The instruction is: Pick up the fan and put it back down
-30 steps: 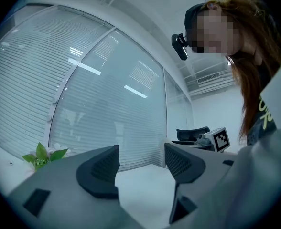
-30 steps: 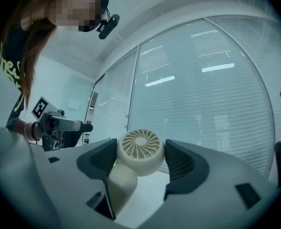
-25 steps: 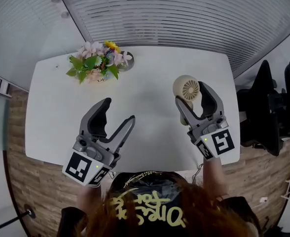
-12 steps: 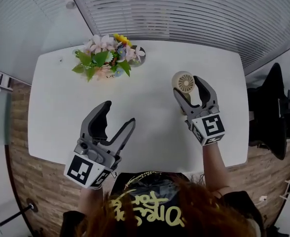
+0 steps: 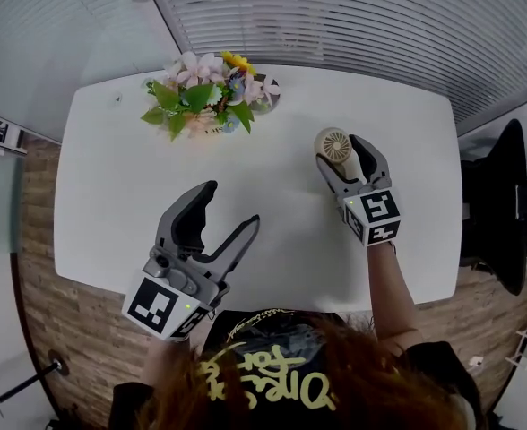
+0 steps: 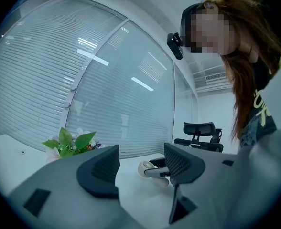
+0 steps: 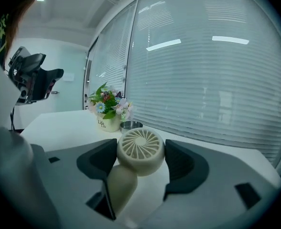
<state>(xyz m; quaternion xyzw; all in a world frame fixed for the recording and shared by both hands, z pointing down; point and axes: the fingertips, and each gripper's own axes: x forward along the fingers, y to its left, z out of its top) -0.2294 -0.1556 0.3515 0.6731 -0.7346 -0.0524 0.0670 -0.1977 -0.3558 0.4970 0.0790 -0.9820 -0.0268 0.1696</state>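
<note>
My right gripper [image 7: 139,162] has its dark textured pads closed on the round head of the fan [image 7: 140,149]. The fan is matte cream plastic with a spoked grille, and its stubby handle slants down past one pad. My left gripper [image 5: 230,206] stands wide open with nothing between its jaws, over the near side of the smooth white table [image 5: 111,195]. Farther back, a cream pot [image 7: 109,123] holds flowers, with a steel cup [image 7: 130,125] beside it. Only my right gripper view shows the pot; in the head view, blooms cover it.

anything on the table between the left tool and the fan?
Nothing. In the head view, only bare table lies between the left tool and the fan.
</note>
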